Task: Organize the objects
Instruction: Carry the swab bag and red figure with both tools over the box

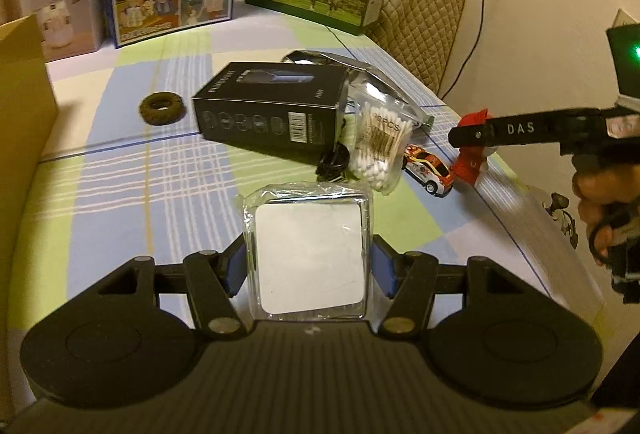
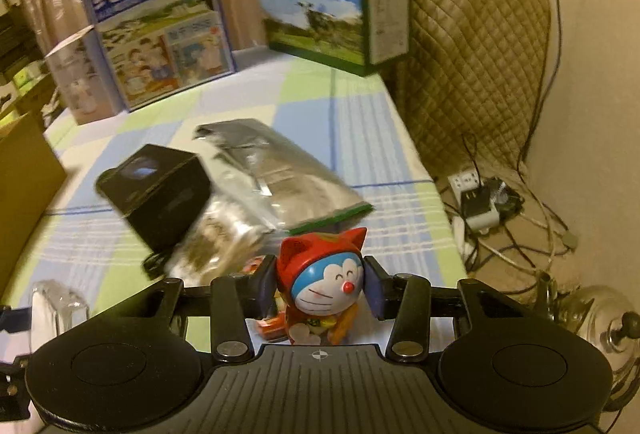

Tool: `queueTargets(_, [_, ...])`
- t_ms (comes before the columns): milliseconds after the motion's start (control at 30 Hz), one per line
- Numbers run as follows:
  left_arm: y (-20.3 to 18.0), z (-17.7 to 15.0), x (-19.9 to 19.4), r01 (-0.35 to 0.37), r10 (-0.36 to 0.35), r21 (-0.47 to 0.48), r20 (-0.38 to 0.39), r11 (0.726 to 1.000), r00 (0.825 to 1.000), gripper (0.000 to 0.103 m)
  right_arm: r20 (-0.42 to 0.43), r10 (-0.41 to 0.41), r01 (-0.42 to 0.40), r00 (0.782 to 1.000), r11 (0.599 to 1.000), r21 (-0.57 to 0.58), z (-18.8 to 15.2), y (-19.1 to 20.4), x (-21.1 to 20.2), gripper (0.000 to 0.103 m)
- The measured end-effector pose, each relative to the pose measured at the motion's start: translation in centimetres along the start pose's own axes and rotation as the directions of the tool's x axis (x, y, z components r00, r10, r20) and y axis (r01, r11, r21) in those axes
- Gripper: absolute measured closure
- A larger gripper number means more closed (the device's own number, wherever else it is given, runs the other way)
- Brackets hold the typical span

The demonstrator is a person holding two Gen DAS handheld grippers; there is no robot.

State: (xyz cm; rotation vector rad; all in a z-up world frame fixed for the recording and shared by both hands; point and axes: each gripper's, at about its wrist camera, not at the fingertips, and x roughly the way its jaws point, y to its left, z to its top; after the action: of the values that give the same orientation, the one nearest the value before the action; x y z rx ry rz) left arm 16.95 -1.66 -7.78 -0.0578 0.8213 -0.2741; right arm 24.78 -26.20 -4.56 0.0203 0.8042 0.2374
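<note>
**Kid:** Right up close is a clear square pack with a white card inside. The left gripper has its blue pads on both sides of it, squeezing it.

**Helper:** And the other one?

**Kid:** The right gripper is closed on a little red cat toy with a blue smiling face. It looks lifted a bit, near the table's right edge.

**Helper:** What's left on the table?

**Kid:** A black box, a bag of cotton swabs, a toy car, a silver bag and a brown ring.

**Helper:** So which step is this?

**Kid:** I think both things are picked up and need a home. Maybe the cardboard box on the left. Next, carry them over slowly and don't bump the pile.
</note>
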Motion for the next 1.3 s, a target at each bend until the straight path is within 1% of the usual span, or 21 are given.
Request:
queueTargets(67, [0.2,-0.2,-0.8,-0.006,0.006,-0.005,0.003,1.000,1.000,0.046,0.013,0.004,-0.003,1.000,1.000,-0.017,-0.3,1.0,-0.5,0.061])
queueTargets(167, [0.4,-0.4,-2.1,-0.012,0.012,-0.013,0.010,1.000,1.000,0.046,0.023,0.019,-0.019,1.000,1.000,-0.014,-0.9,2.3,-1.5,0.061])
queueTargets(333, [0.8,-0.8,-4.4,-0.025,0.025,-0.017,0.021,1.000,0.999,0.046,0.045,0.044,-0.043,0.998,0.999,-0.020,-2.6,5.0,-4.3,0.061])
queueTargets(533, [1.2,-1.6,-7.4,-0.041,0.042,-0.027,0.034,0.999,0.999,0.046,0.051,0.042,-0.042,0.998,0.999,-0.004,-4.8,7.3,-8.0,0.061])
queueTargets(733, [1.0,-2.6,-10.2,-0.049,0.050,-0.040,0.041,0.998,0.998,0.046,0.058,0.041,-0.041,0.997,0.999,-0.014,-6.4,9.1,-11.5,0.061])
queueTargets(1100, [0.3,-3.5,-15.0,-0.050,0.053,-0.041,0.080,0.998,0.995,0.046,0.103,0.074,-0.068,0.992,0.996,-0.060,-7.1,11.9,-16.2,0.061])
queueTargets(1300, [0.0,-3.6,-17.0,-0.053,0.057,-0.040,0.101,0.998,0.993,0.046,0.122,0.083,-0.074,0.989,0.994,-0.074,-7.2,12.9,-17.8,0.061])
